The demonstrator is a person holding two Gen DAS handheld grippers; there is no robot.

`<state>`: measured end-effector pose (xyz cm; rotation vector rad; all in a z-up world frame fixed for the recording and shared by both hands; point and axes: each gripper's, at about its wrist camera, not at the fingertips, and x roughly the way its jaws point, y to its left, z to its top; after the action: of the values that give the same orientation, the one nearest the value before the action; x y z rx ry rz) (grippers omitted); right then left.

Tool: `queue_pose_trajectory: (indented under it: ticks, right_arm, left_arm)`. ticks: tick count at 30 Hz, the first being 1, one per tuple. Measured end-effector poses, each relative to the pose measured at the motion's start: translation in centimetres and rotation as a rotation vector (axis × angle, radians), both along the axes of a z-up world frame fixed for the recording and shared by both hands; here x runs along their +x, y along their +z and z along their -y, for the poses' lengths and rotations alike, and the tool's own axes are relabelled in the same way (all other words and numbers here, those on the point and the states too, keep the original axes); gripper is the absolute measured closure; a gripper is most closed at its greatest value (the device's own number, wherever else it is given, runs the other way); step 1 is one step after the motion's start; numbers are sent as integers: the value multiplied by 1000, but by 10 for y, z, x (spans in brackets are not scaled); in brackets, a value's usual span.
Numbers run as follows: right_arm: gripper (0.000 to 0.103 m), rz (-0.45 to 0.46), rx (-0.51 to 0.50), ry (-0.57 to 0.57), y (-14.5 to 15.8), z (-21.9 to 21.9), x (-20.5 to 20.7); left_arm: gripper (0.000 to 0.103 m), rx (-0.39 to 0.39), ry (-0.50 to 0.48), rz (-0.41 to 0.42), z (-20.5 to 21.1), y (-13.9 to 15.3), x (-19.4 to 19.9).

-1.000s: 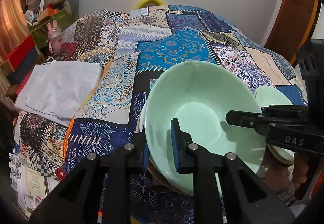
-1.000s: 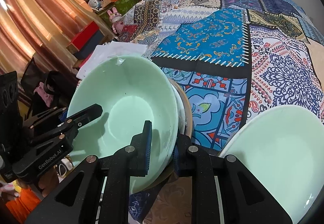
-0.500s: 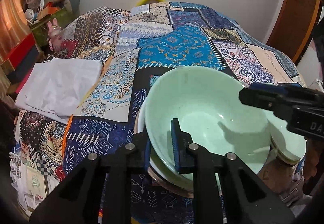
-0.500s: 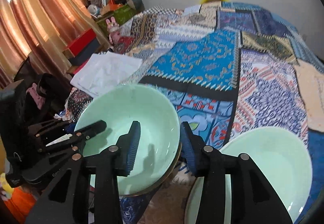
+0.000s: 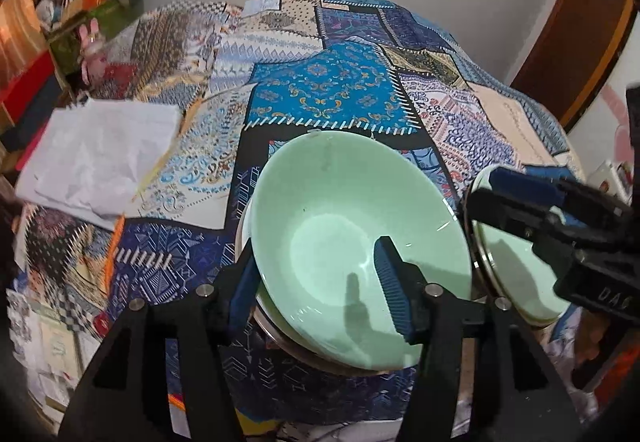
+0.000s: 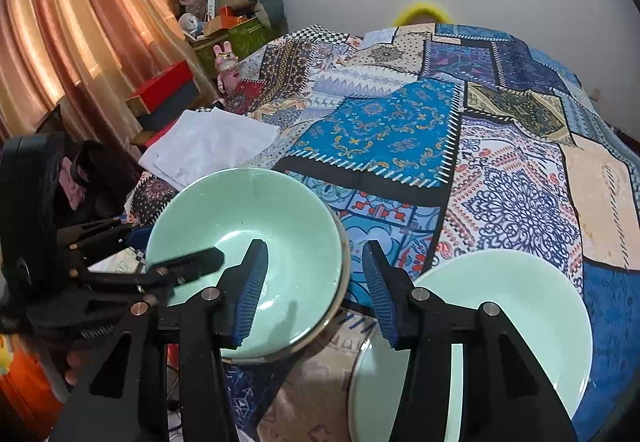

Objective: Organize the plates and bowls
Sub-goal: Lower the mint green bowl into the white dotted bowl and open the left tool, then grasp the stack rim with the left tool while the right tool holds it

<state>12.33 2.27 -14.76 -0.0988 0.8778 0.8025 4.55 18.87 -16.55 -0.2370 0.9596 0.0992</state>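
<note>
A mint green bowl (image 5: 344,226) sits on top of a stack of dishes at the near edge of the patchwork bedspread; it also shows in the right wrist view (image 6: 256,238). My left gripper (image 5: 320,294) is open, its jaws straddling the bowl's near rim. My right gripper (image 6: 316,290) is open and empty, raised between that bowl and a second mint green bowl (image 6: 504,326), which stands to the right on a metal-rimmed dish. The second bowl also shows in the left wrist view (image 5: 516,282), partly hidden by the right gripper.
A folded white cloth (image 5: 100,154) lies at the left of the bed. The patchwork bedspread (image 6: 400,134) stretches back to the wall. Boxes and toys (image 6: 224,30) are piled by the curtain at the far left. A wooden door (image 5: 580,30) is at the right.
Both grippers opened and let go of the bowl, which now rests level on the stack. My right gripper rose and drew back to the right.
</note>
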Motion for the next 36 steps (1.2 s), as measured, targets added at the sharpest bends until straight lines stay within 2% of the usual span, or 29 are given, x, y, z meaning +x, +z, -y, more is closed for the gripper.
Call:
queue_pose_trajectory:
  ticks: [2, 6, 11, 17, 21, 29, 32, 34, 36]
  right_arm:
    - [57, -1, -9, 1, -2, 2, -1]
    - [57, 0, -28, 4, -5, 6, -1]
    - [57, -4, -35, 6, -5, 9, -1]
    - [57, -8, -52, 25, -7, 4, -4]
    - [57, -37, -68, 44, -15, -3, -4]
    - [57, -160, -71, 61, -37, -19, 10]
    - [57, -186, -75, 57, -41, -22, 15]
    - [57, -204, -75, 57, -44, -23, 18]
    - [57, -220, -76, 63, -45, -25, 20]
  left_arm:
    - [46, -7, 11, 12, -2, 4, -3]
    - [46, 30, 18, 67, 0, 22, -13]
    - [32, 85, 10, 154, 0, 45, -30]
    - [32, 80, 53, 70, -15, 25, -31]
    - [32, 35, 74, 28, -23, 9, -33]
    - [32, -6, 55, 8, -17, -6, -25]
    - [38, -28, 59, -20, -20, -14, -21]
    - [39, -46, 63, -40, -22, -20, -20]
    - [40, -97, 64, -51, -26, -26, -19]
